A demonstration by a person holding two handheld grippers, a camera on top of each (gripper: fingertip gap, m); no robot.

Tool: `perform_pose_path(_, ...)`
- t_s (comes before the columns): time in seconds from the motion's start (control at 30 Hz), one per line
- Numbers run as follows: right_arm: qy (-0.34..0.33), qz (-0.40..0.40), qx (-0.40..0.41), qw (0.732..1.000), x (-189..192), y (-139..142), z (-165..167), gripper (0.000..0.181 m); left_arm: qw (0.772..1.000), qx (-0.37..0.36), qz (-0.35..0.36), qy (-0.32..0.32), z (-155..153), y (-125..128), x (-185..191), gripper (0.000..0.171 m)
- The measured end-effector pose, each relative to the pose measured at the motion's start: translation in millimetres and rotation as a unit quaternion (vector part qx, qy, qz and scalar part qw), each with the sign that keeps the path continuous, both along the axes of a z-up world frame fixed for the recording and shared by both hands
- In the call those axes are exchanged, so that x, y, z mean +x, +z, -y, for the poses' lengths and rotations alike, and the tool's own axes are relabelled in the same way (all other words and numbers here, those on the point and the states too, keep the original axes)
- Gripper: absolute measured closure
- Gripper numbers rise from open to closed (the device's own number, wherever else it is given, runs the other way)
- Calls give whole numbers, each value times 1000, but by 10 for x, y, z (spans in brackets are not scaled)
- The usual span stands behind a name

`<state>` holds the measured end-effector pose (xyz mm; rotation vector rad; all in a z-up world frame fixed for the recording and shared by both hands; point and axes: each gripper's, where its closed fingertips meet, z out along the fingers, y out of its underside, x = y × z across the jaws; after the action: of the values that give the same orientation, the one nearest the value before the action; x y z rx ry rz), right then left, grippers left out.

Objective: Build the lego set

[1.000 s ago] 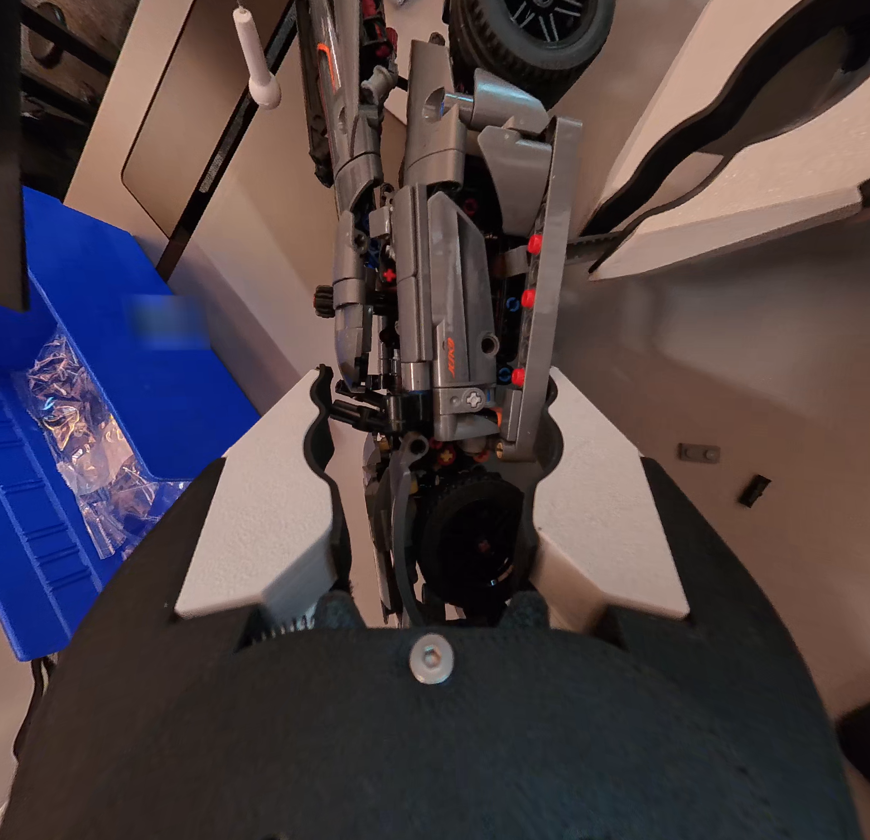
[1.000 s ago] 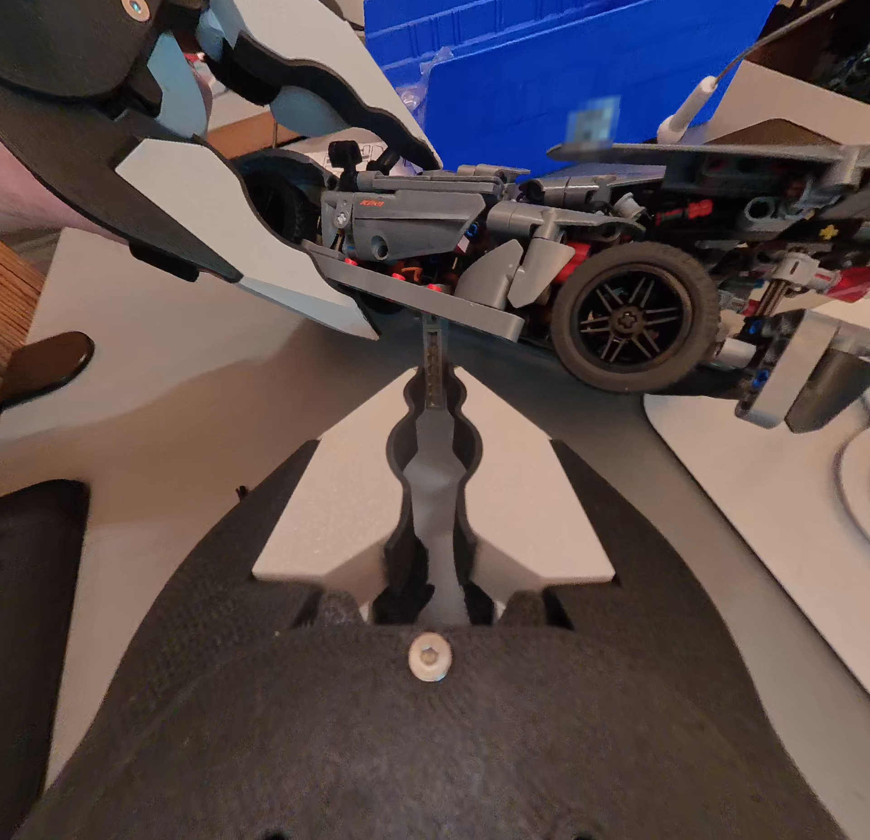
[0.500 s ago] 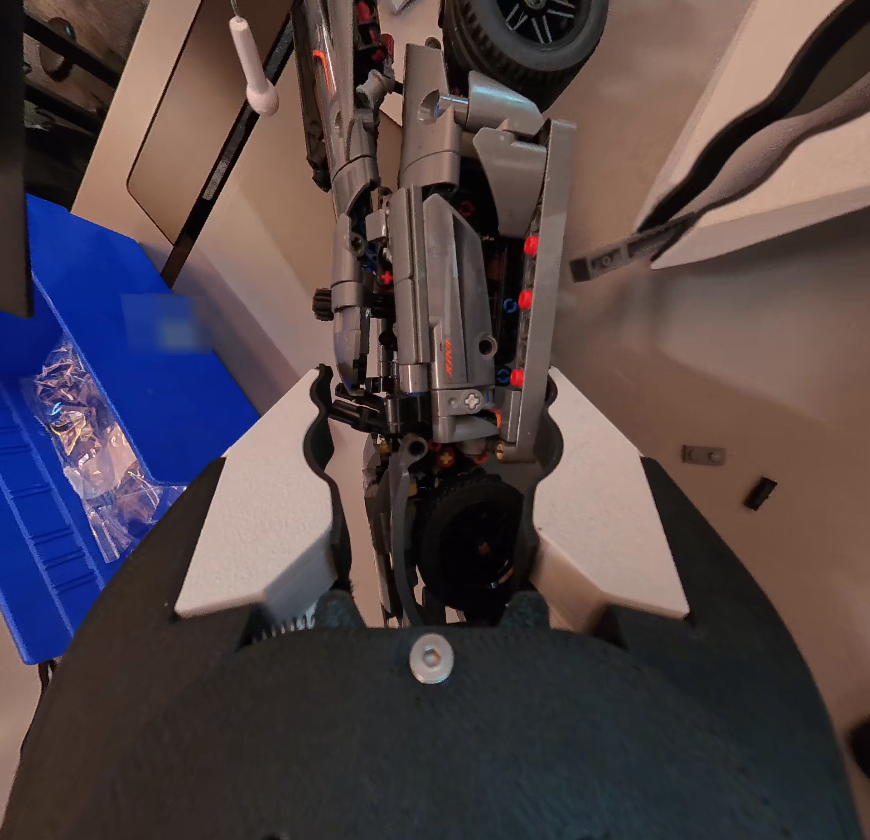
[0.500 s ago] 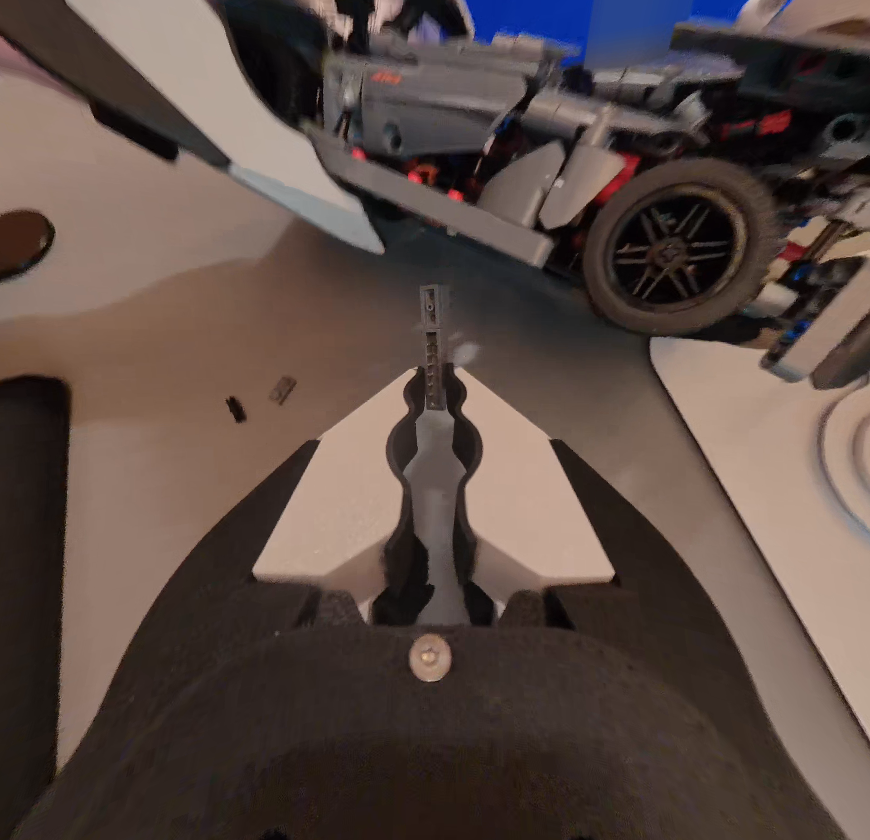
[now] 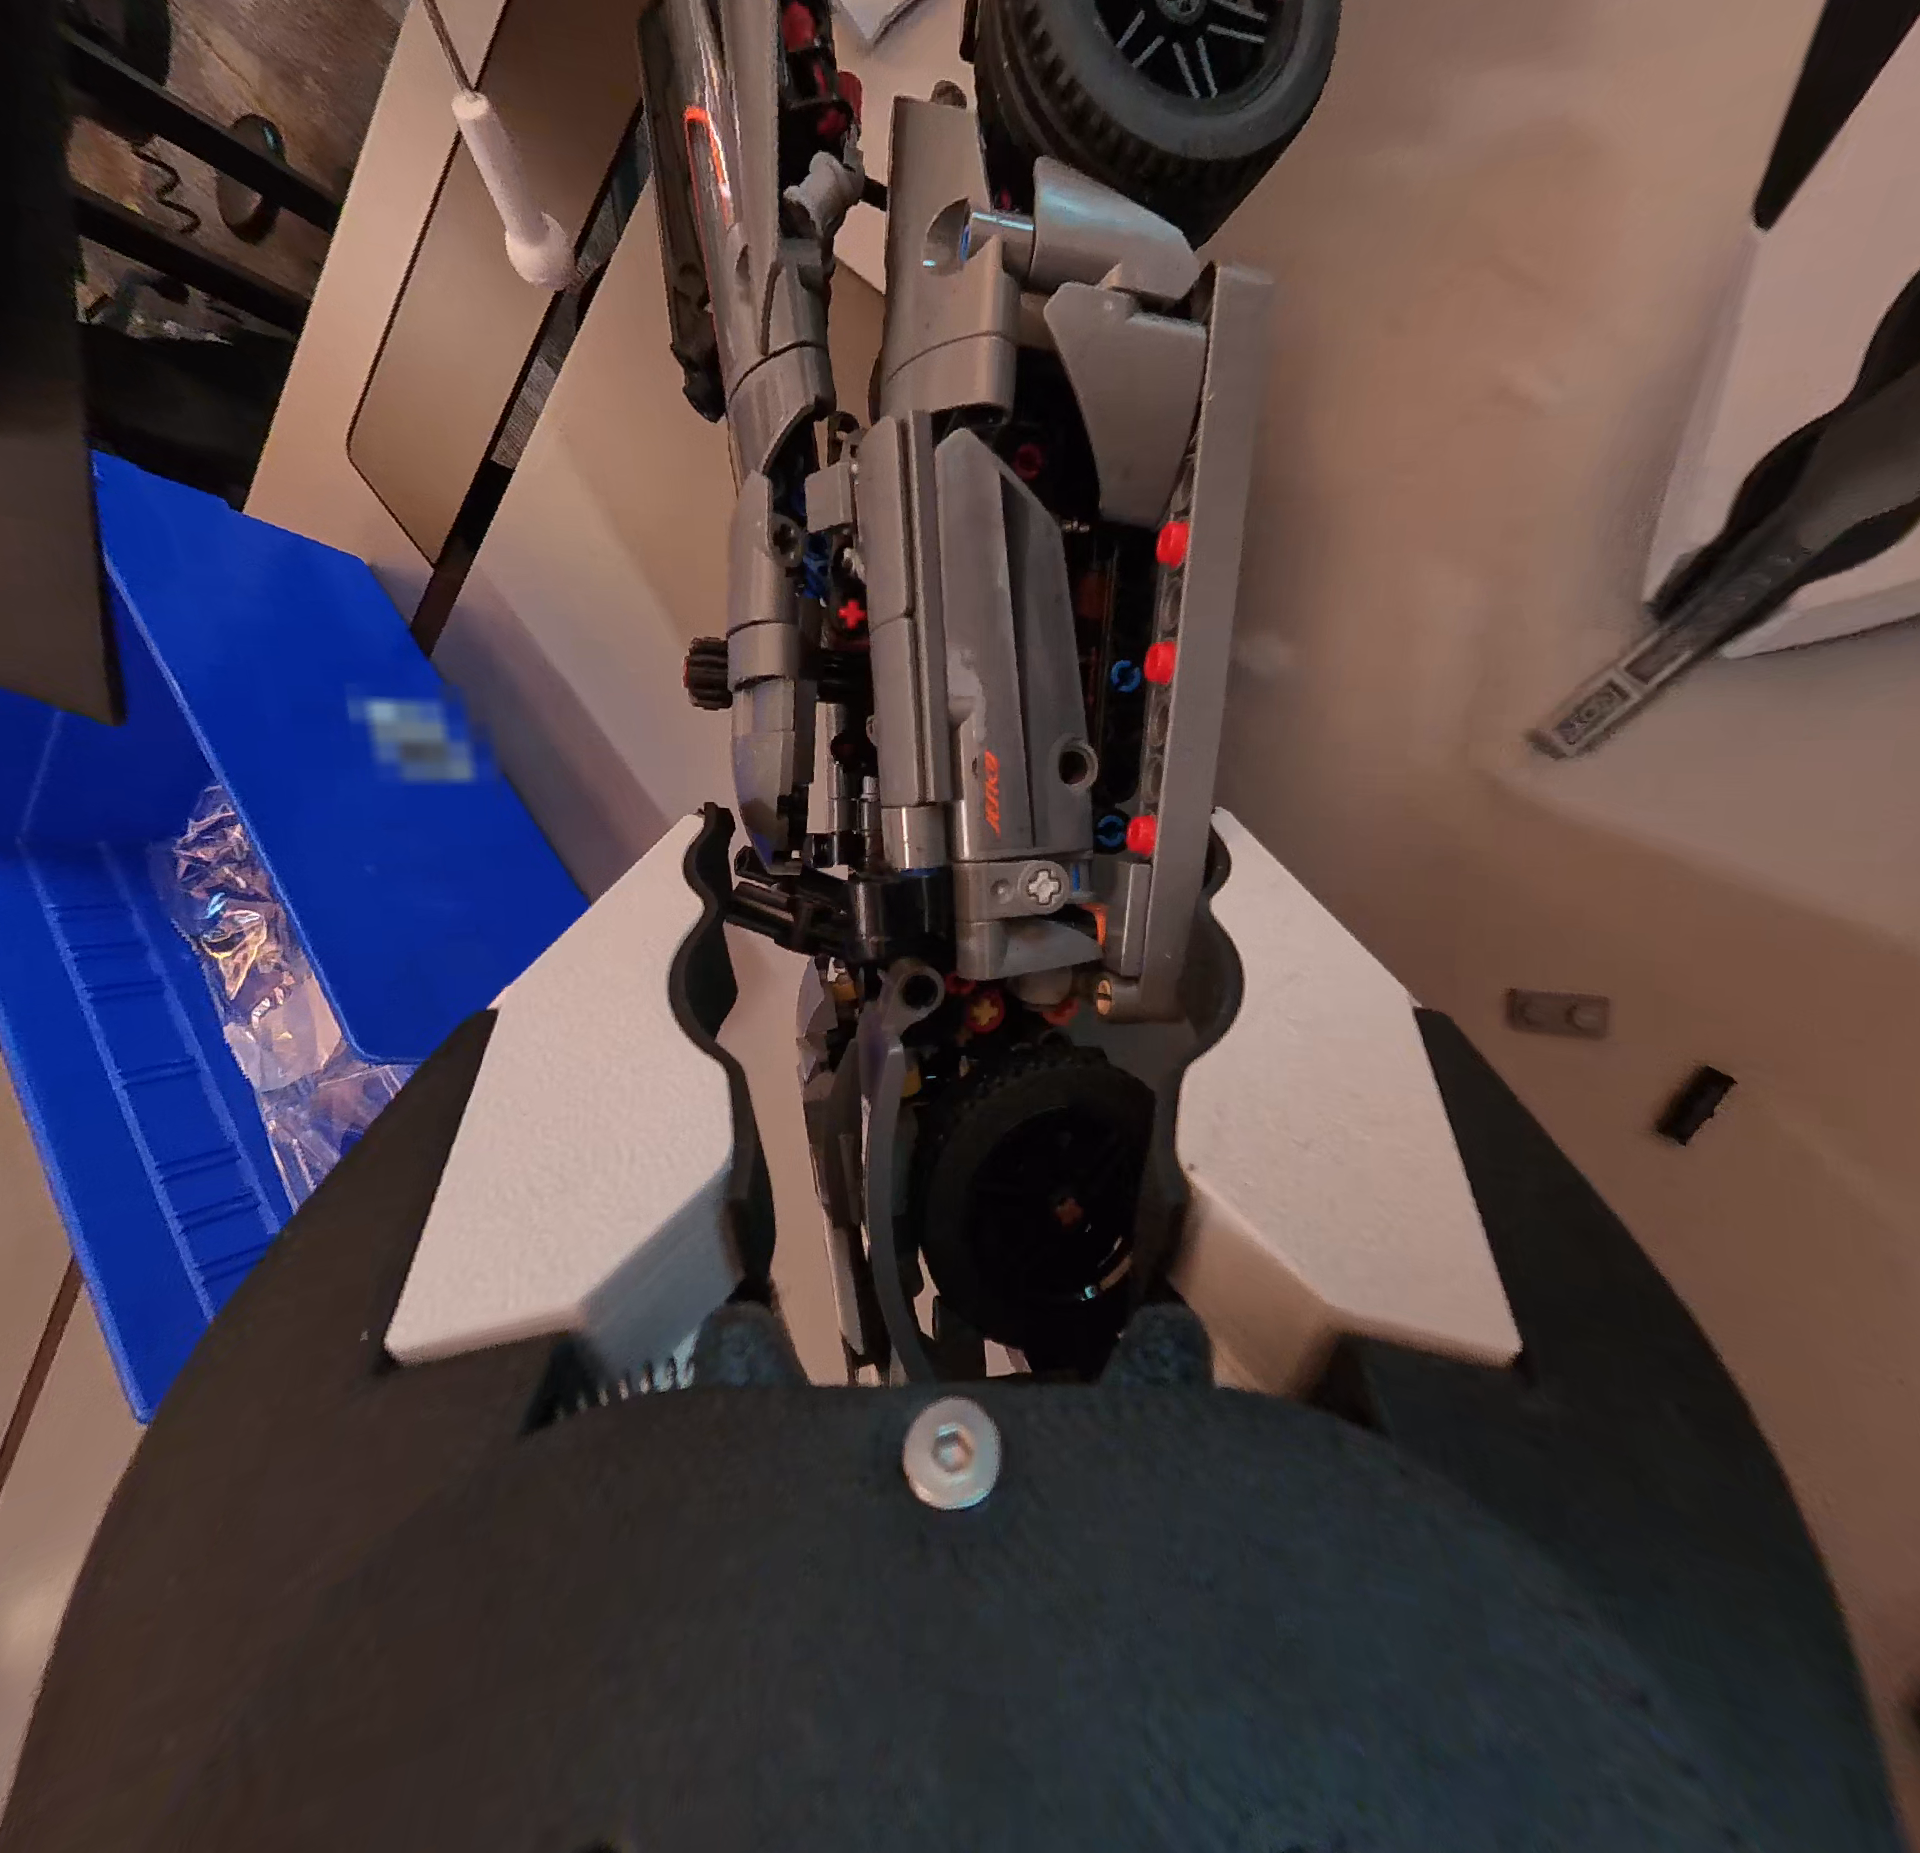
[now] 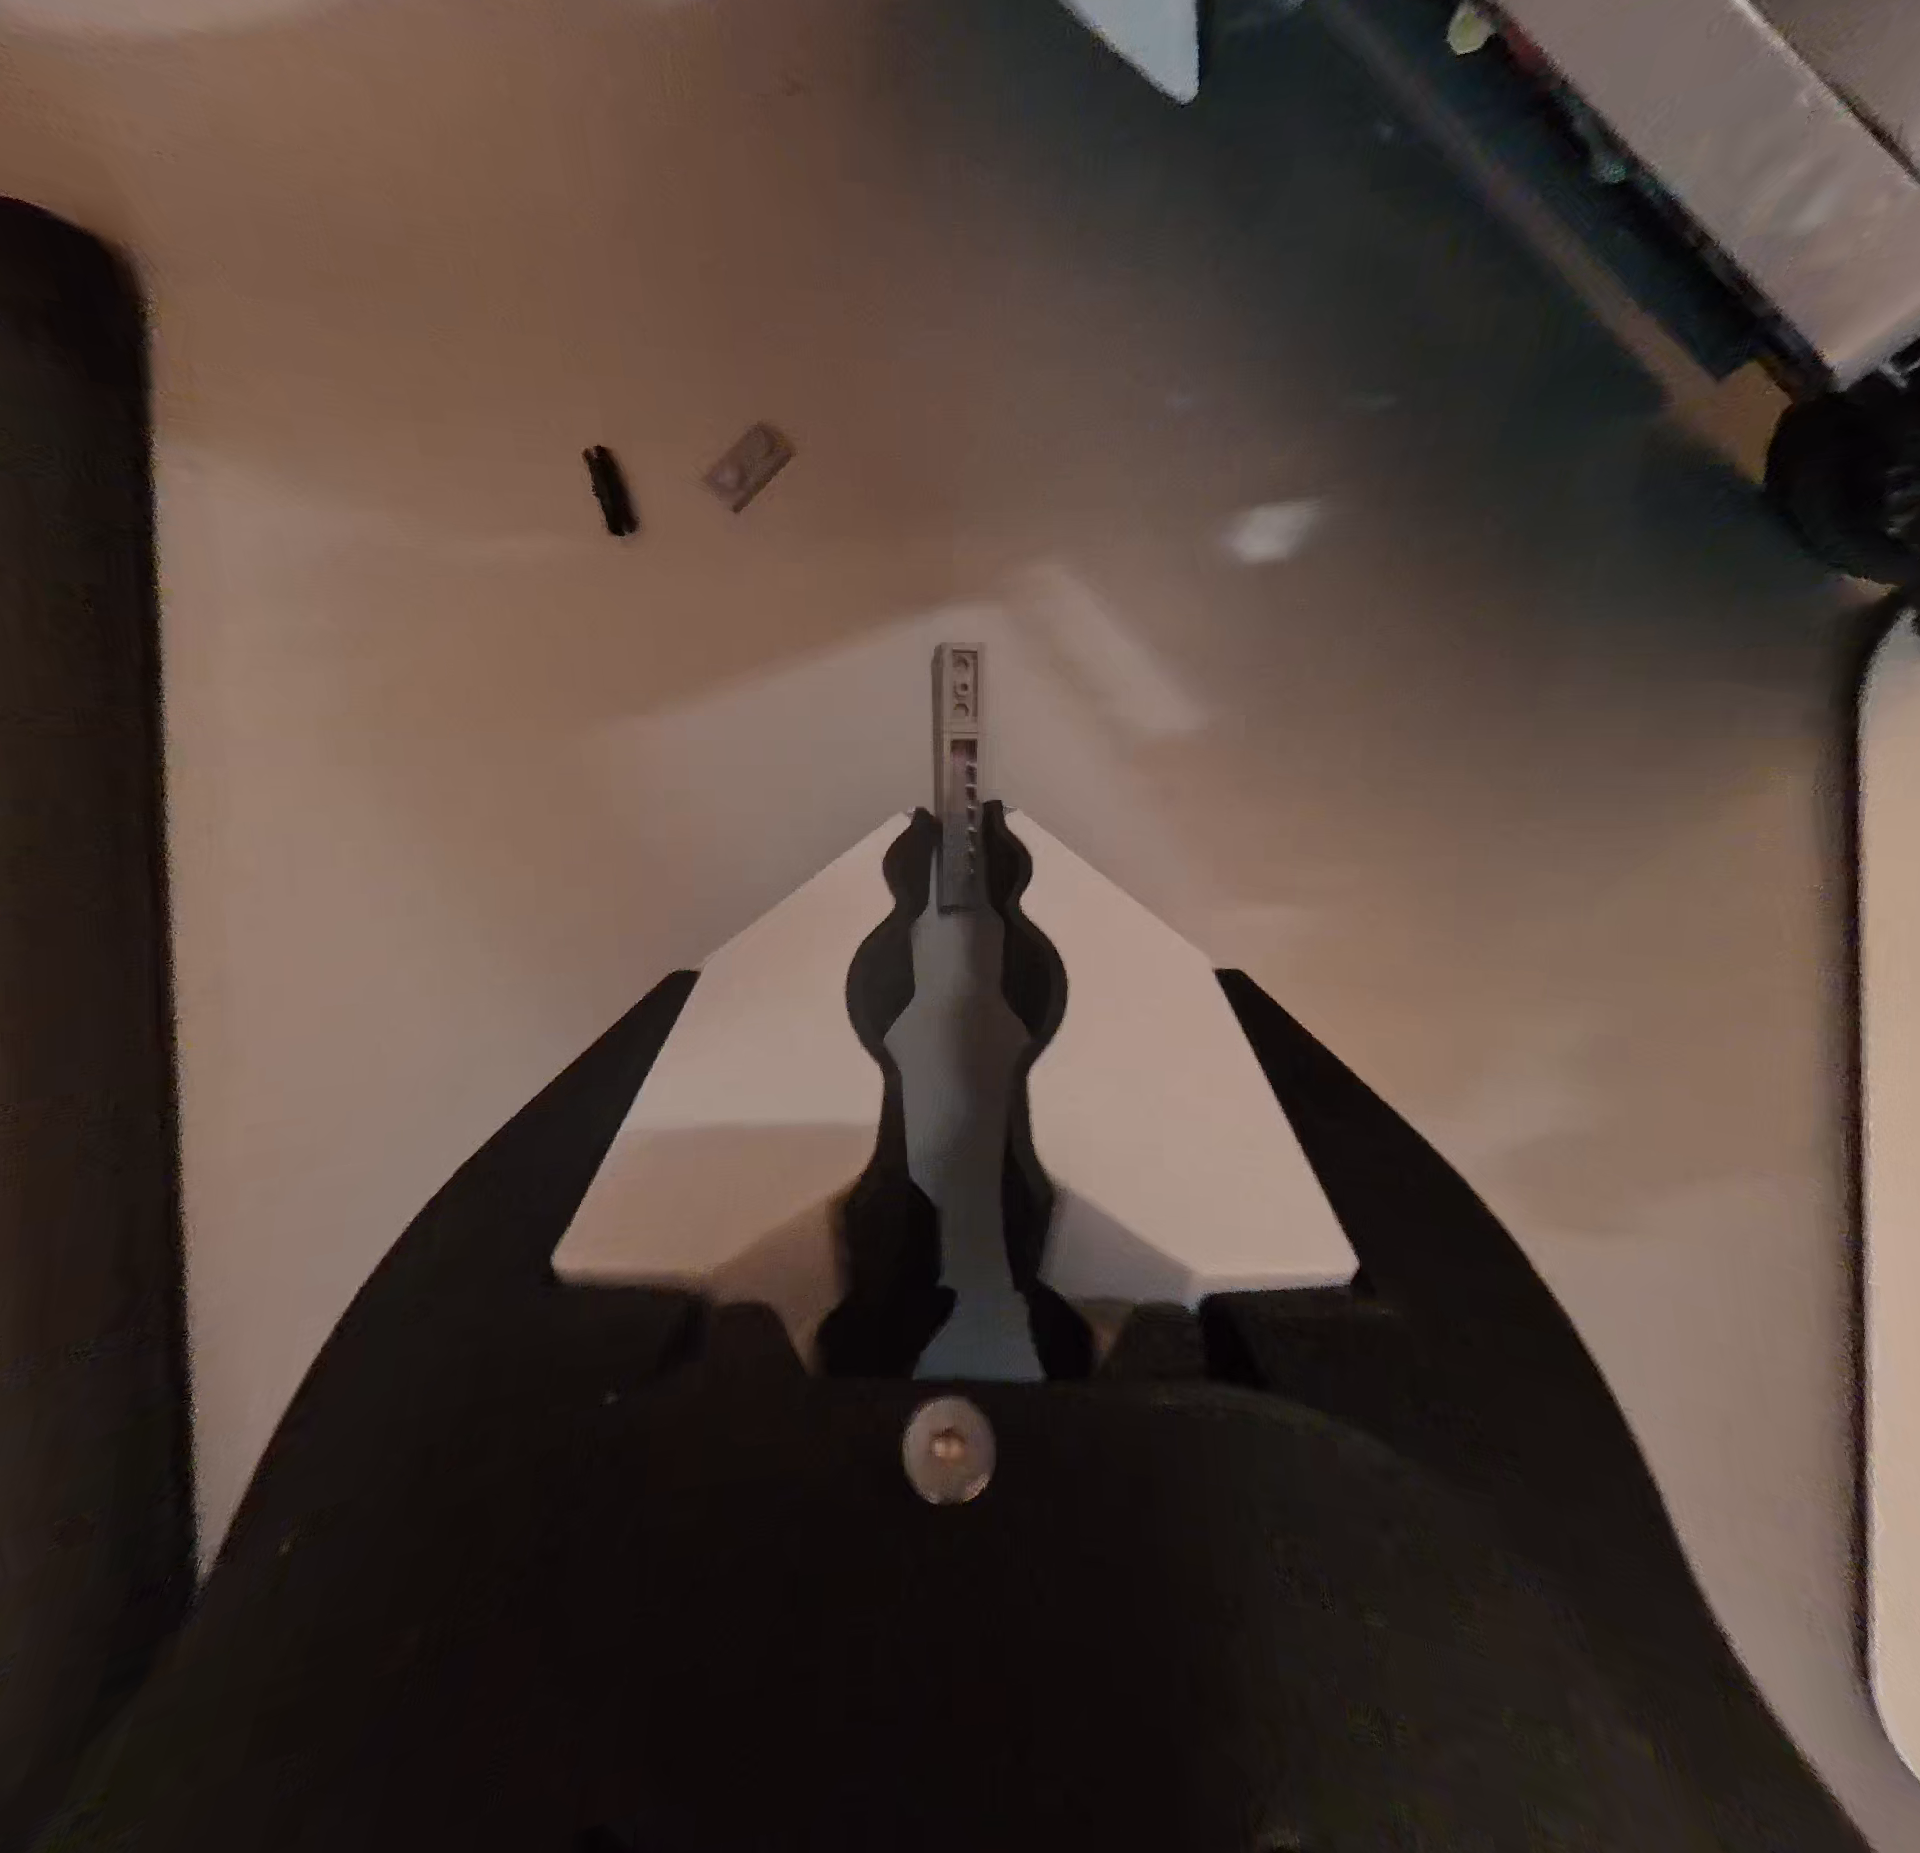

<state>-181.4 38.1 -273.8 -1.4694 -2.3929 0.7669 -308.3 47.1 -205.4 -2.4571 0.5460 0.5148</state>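
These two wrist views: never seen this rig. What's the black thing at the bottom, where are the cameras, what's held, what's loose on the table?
Each picture comes from a camera on a hand-held two-finger gripper, looking forward along its fingers; the black bulk at the bottom is the gripper body. In the left wrist view, the left gripper is clamped on the grey lego car, held off the table. In the right wrist view, the right gripper pinches a thin grey lego strip. Loose on the table: a small grey plate and a black pin. A blue bin sits at the left.
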Motion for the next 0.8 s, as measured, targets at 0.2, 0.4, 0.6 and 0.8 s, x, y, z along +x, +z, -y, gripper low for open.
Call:
perform_pose_path(0.2, 1, -8, -34, 999, -11, 50, 36, 172, 1000, 2, 2, -2, 6, -6, 8, 86)
perform_pose_path(0.4, 7, -7, -21, 1000, -41, -2, 81, 178, 1000, 0, -6, -3, 8, -14, 24, 86)
perform_pose_path(0.6, -2, -13, -18, 1000, -58, 5, 44, 178, 1000, -1, -10, 5, 13, 13, -4, 88)
perform_pose_path(0.8, -7, -24, -22, 999, -92, 15, 27, 179, 997, -17, 69, 22, -11, 63, -139, 89)
